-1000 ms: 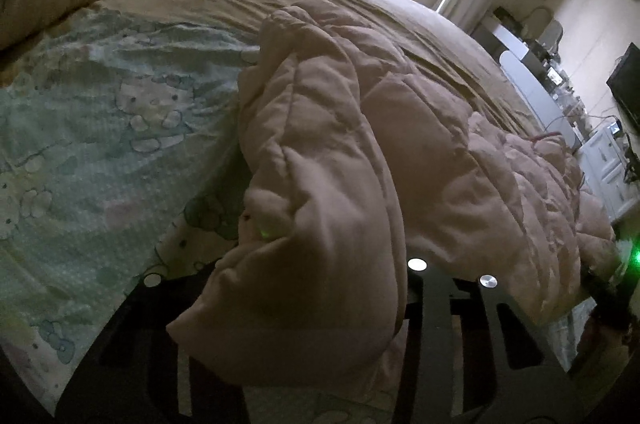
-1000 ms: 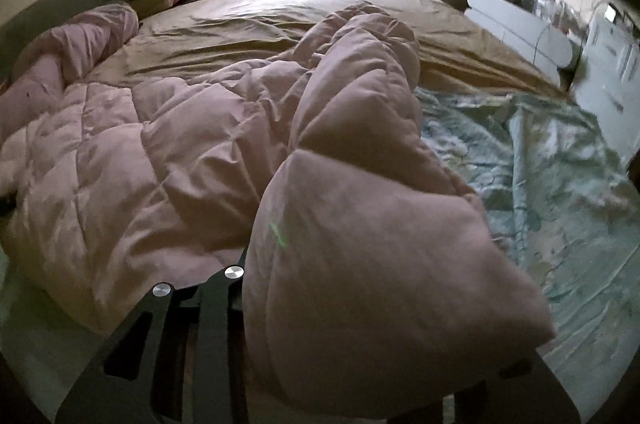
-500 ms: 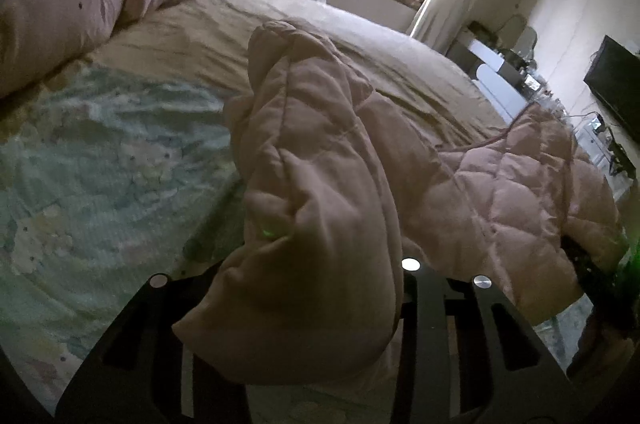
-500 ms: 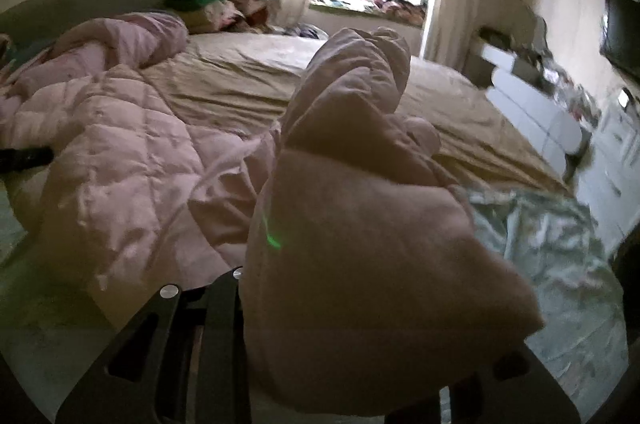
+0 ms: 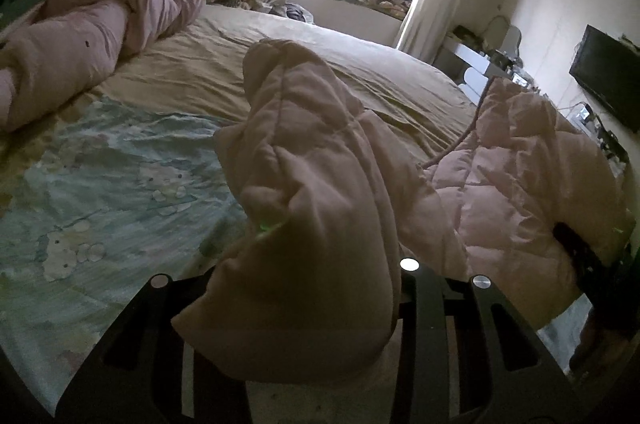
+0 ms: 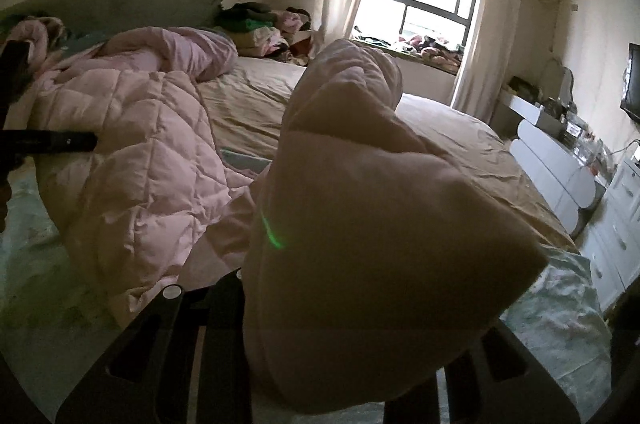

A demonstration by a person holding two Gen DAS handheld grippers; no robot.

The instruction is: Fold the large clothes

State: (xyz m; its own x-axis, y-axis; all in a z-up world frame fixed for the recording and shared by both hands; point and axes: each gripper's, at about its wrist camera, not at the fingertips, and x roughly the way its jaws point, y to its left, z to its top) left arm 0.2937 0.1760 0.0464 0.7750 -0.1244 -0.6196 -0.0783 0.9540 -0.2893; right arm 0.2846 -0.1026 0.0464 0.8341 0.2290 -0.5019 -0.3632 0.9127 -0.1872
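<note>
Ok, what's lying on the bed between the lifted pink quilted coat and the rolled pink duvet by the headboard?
In the left wrist view, only bedding: the tan sheet and cartoon-print blue sheet between the coat and duvet.

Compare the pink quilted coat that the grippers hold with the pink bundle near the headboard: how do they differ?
The pink quilted coat is lifted off the bed, gripped at two corners by the left gripper and the right gripper; the pink bundle lies untouched on the bed. The coat shows diamond stitching; the bundle looks smooth and rolled. The coat hangs close to both cameras; the bundle rests far off by the headboard. Both are pink and padded.
</note>
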